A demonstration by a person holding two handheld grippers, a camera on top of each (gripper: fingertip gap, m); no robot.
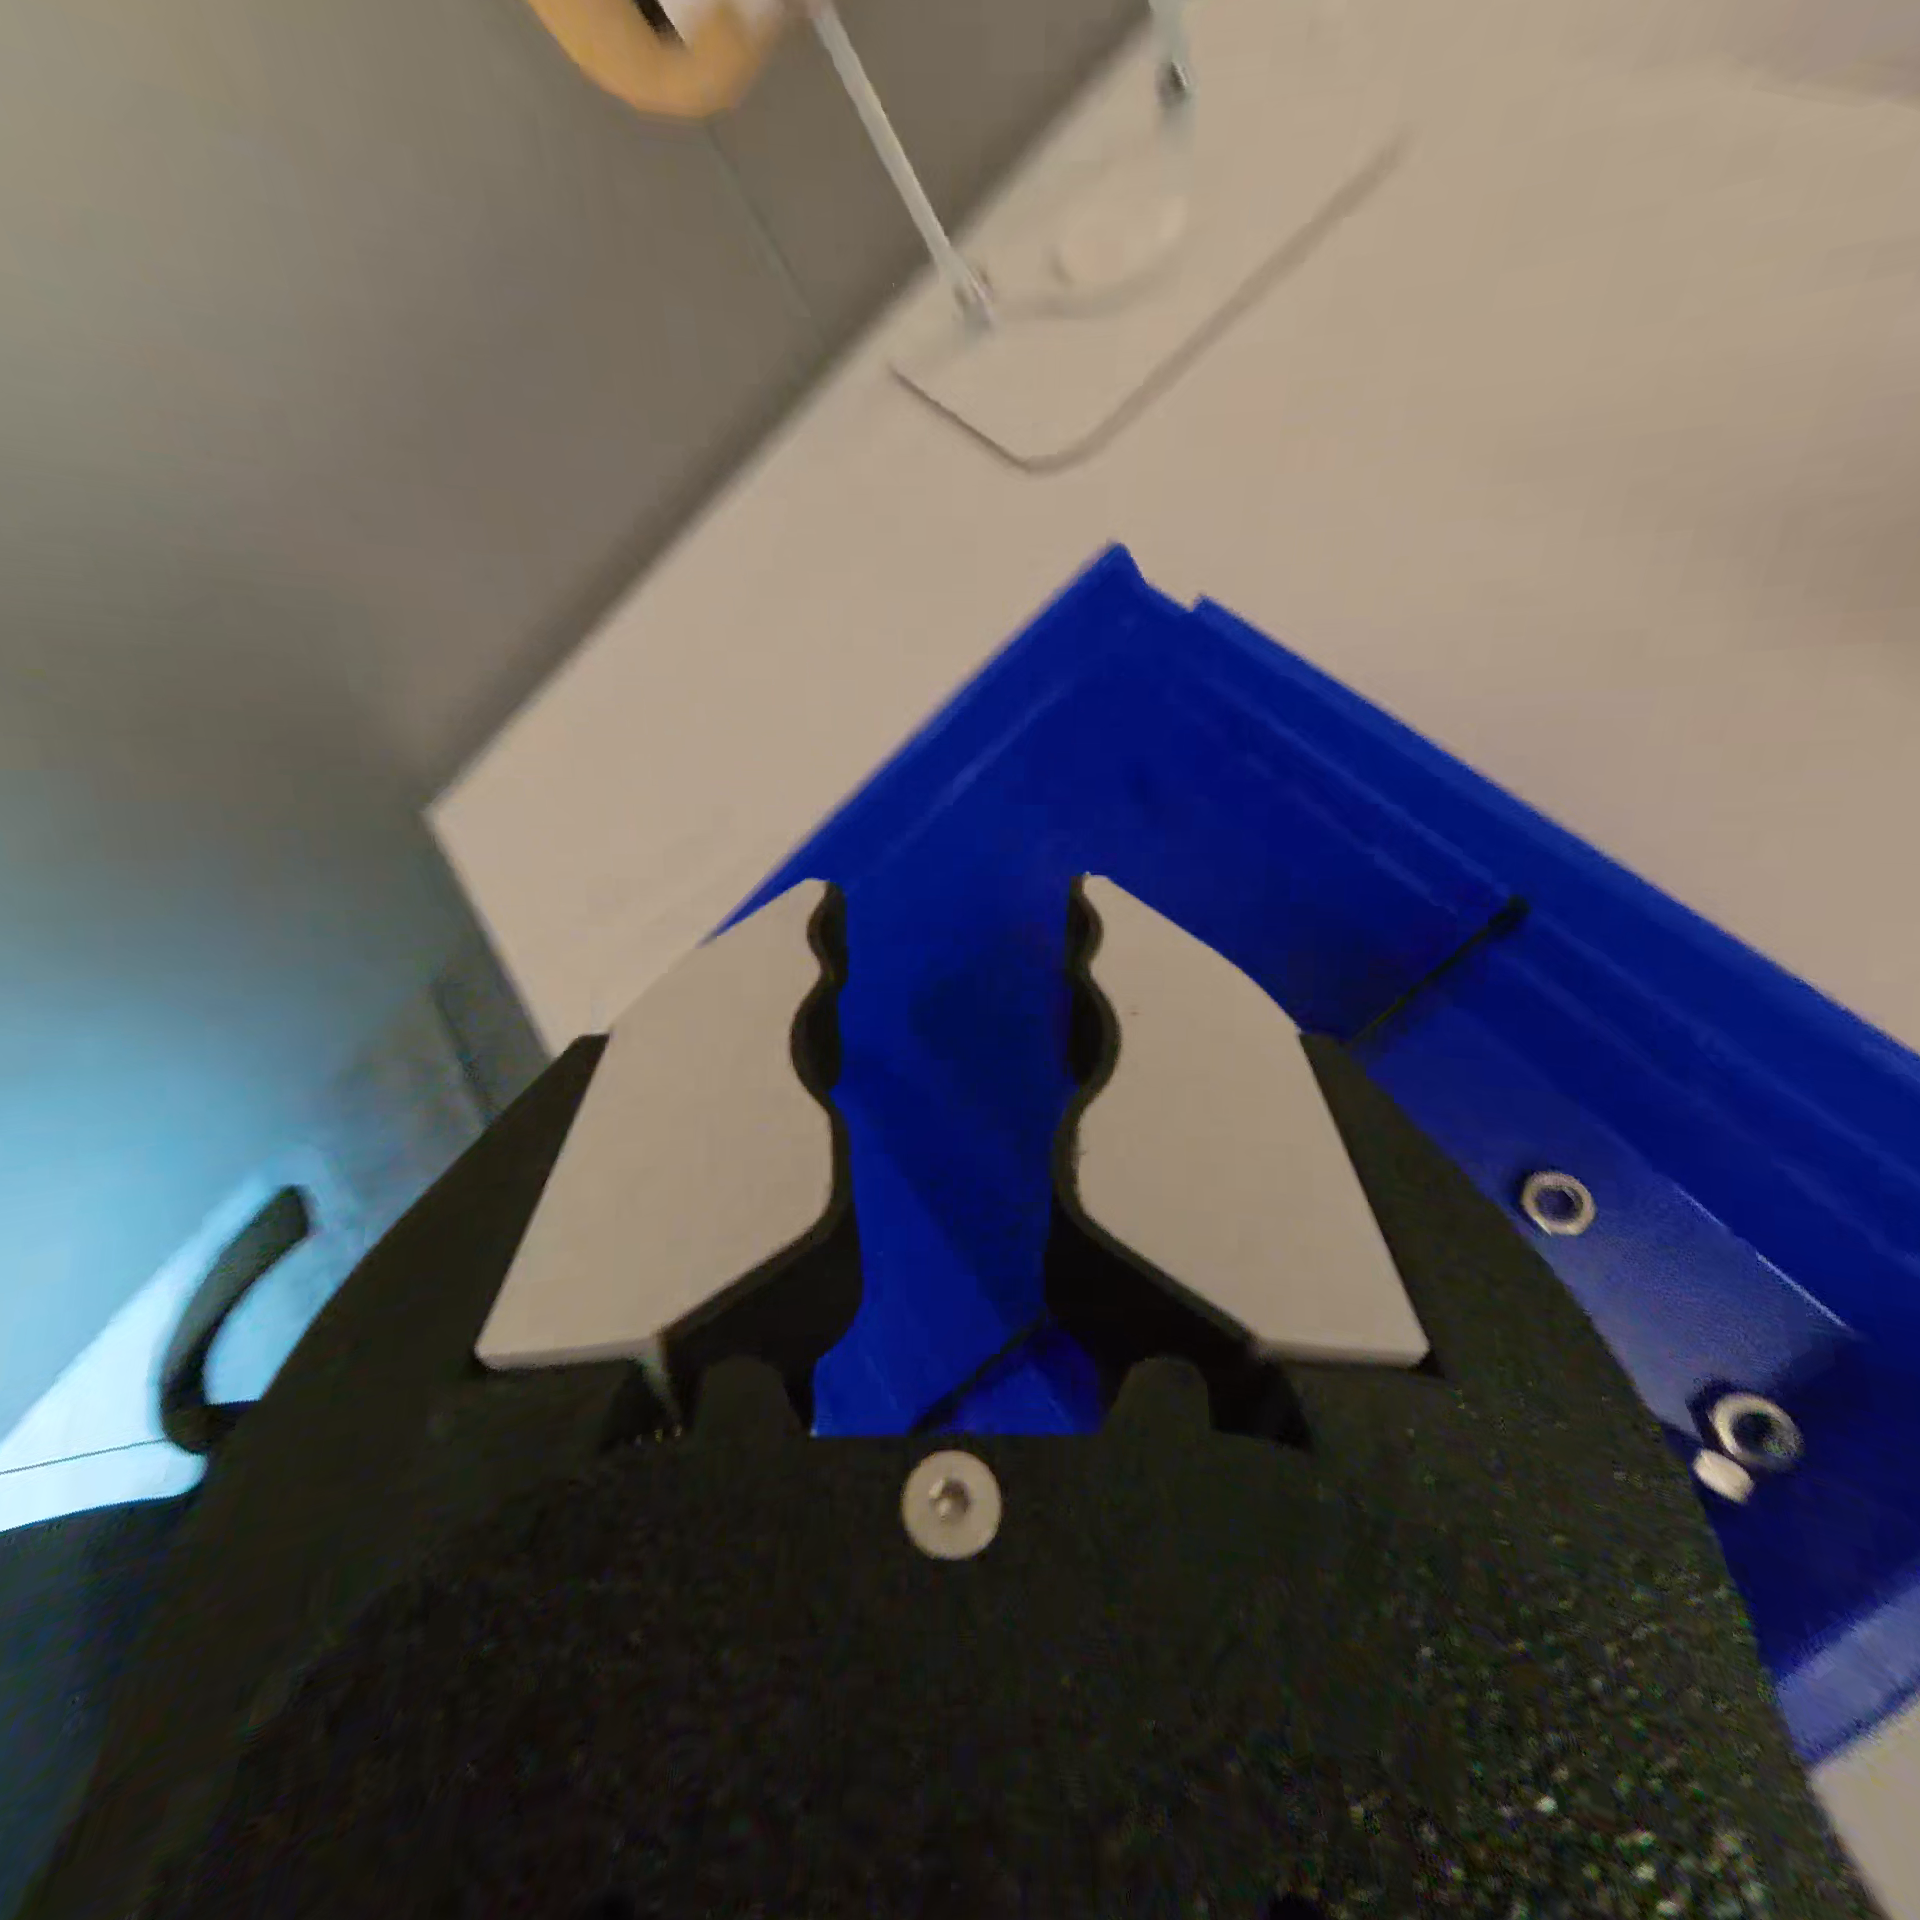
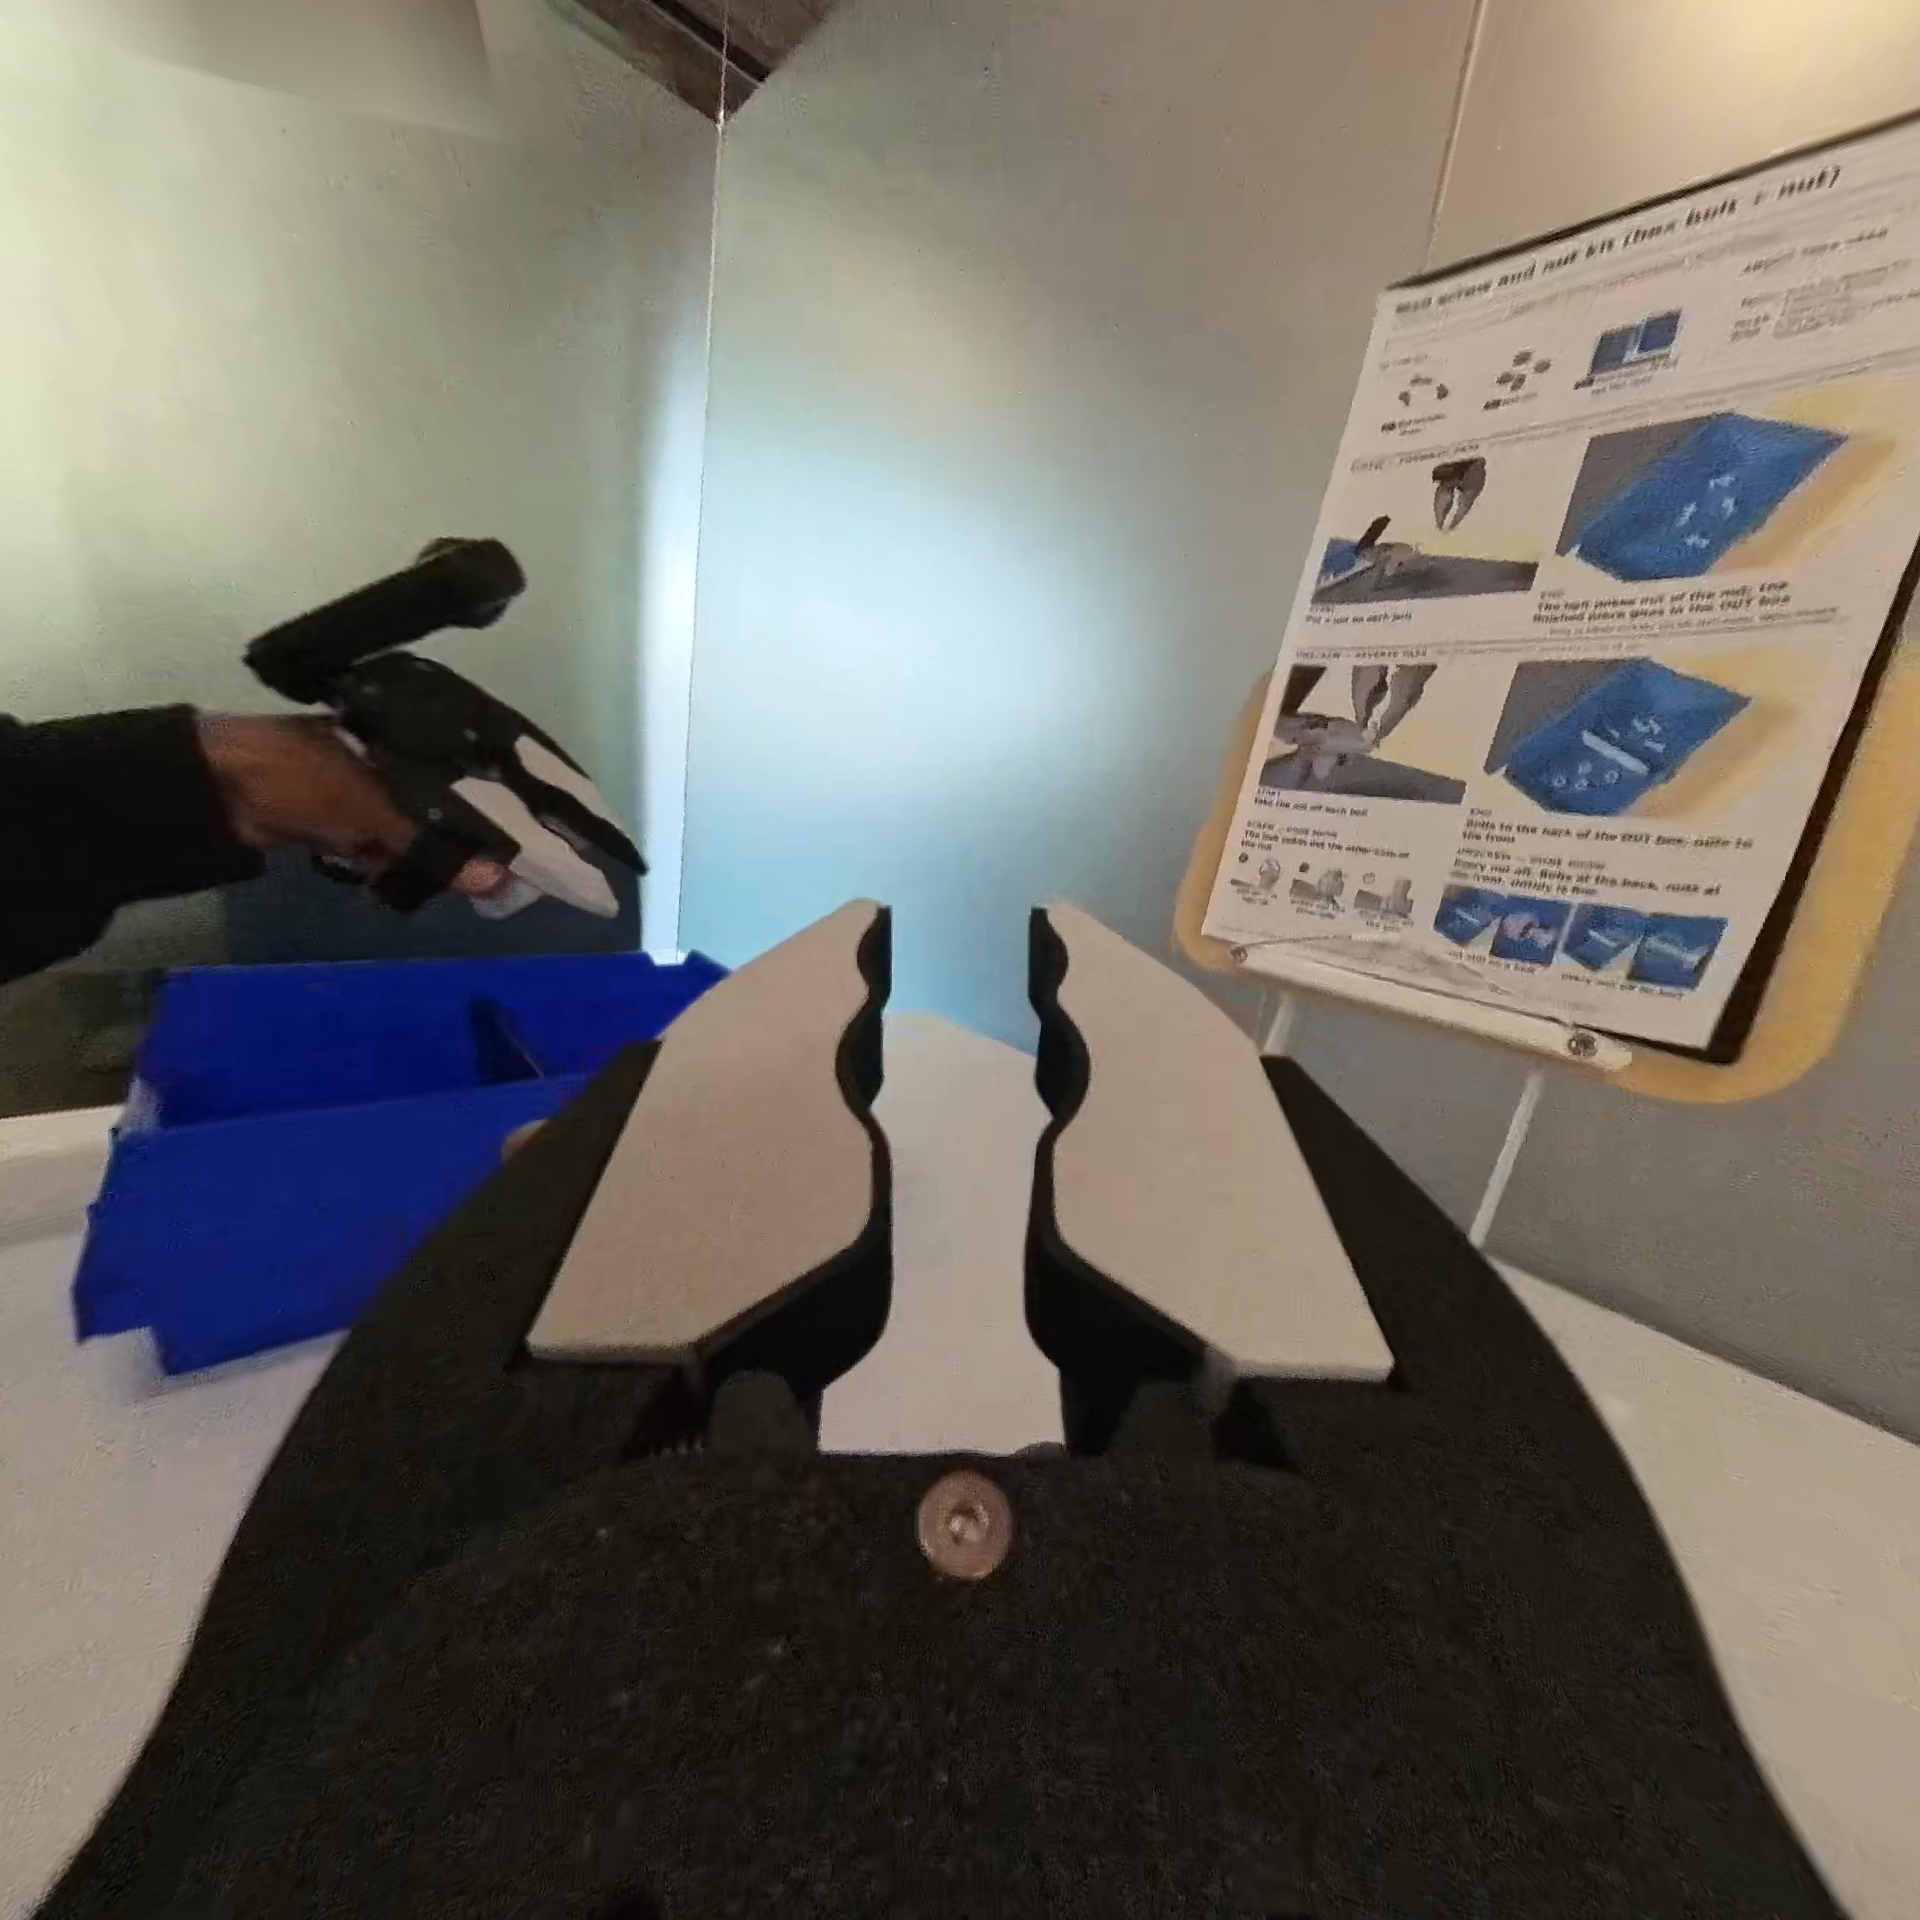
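Left gripper (image 1: 954,894): fingers parted, nothing between the pads, hanging over the far corner of a blue bin (image 1: 1226,769). Inside the bin, toward its right wall, two silver nuts (image 1: 1555,1202) and one small bolt-like piece (image 1: 1725,1475) just beside the nearer nut. A thin black divider (image 1: 1444,971) slotted across the bin. Bin resting near the left edge of a white desk (image 1: 727,644). Beyond the bin, near the desk's far edge, a clear flat stand base (image 1: 1132,312) with thin metal legs.

Right gripper (image 2: 959,920): fingers parted, grasp bare, raised above the white desk and aimed at the pale wall. Left of it the blue bin; right of it a propped instruction sheet (image 2: 1579,623) on a wooden board.
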